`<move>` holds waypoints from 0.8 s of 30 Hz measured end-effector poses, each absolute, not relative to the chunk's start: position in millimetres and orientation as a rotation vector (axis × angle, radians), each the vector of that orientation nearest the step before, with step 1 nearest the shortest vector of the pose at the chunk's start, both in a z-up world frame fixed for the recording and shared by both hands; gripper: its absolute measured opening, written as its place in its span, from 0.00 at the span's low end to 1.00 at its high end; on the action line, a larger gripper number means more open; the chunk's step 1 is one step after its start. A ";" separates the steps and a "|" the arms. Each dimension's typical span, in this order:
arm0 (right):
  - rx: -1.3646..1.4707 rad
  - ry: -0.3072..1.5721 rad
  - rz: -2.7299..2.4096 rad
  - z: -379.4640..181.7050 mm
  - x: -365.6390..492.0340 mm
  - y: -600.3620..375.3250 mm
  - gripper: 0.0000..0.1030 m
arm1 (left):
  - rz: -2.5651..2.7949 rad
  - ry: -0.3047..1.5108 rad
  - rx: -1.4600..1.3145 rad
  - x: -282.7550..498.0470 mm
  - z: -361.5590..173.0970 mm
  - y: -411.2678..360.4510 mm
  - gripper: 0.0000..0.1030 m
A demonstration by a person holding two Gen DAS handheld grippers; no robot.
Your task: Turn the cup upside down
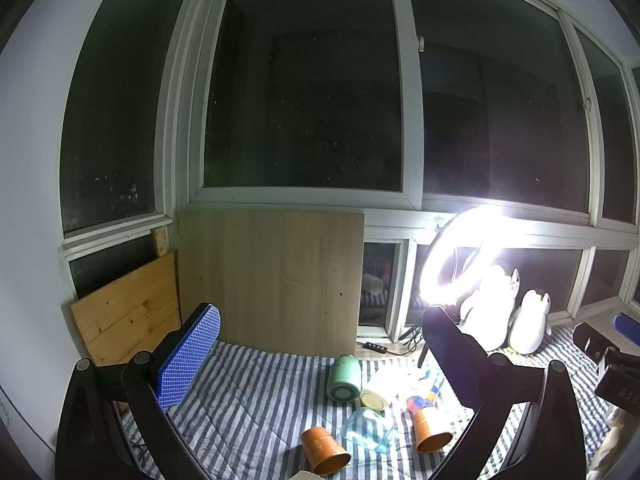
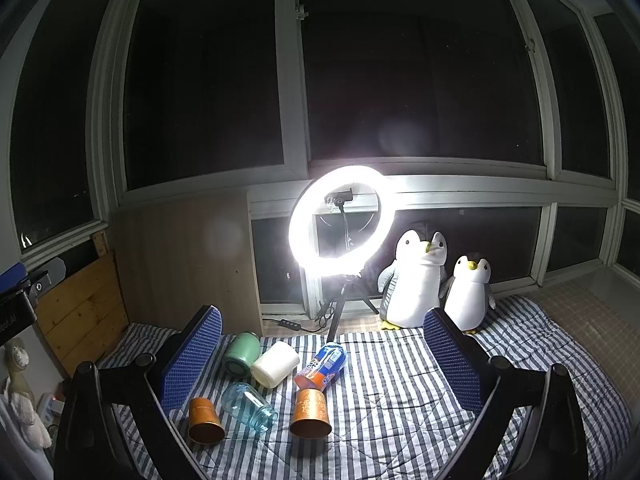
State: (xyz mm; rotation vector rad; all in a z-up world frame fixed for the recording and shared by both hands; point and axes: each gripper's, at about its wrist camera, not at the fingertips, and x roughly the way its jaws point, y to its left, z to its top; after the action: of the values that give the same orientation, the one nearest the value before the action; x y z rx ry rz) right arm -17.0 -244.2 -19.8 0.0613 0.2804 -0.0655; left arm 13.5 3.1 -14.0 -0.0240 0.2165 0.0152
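Two orange cups stand rim down on the striped bedding: one on the left [image 2: 206,420] [image 1: 324,450] and one on the right [image 2: 311,412] [image 1: 430,430]. Between them a clear blue glass jar [image 2: 248,406] [image 1: 368,428] lies on its side. Behind these, also on their sides, lie a green mug [image 2: 241,354] [image 1: 343,372], a white cup [image 2: 276,364] [image 1: 374,398] and an orange and blue can [image 2: 322,366] [image 1: 424,394]. My left gripper [image 1: 320,328] is open and holds nothing, above and short of the cups. My right gripper [image 2: 323,320] is also open and holds nothing.
A bright ring light [image 2: 340,220] on a tripod stands behind the bedding and glares into both views. Two penguin plush toys [image 2: 420,280] sit to its right. Wooden boards [image 1: 272,280] lean on the window wall at left. A power strip [image 2: 290,325] lies by the tripod.
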 end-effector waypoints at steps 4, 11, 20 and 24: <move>0.062 0.278 -0.075 -18.9 -18.6 -248.7 0.97 | 0.014 0.218 -0.024 13.4 -14.2 2.9 1.00; 0.052 0.279 -0.087 -17.6 -16.3 -249.0 0.97 | 0.011 0.220 -0.023 14.9 -19.4 2.4 1.00; 0.040 0.252 -0.094 -14.9 -19.4 -247.1 0.97 | 0.007 0.220 -0.022 15.4 -20.3 2.4 1.00; 0.031 0.249 -0.093 -13.5 -17.4 -245.5 0.97 | 0.007 0.220 -0.022 15.9 -20.5 2.0 1.00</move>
State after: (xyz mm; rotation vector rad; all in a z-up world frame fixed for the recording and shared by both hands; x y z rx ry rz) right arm -17.4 -245.5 -13.5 0.0306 0.2491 -0.0931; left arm 15.9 2.0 -20.5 -0.0217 0.2204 0.0073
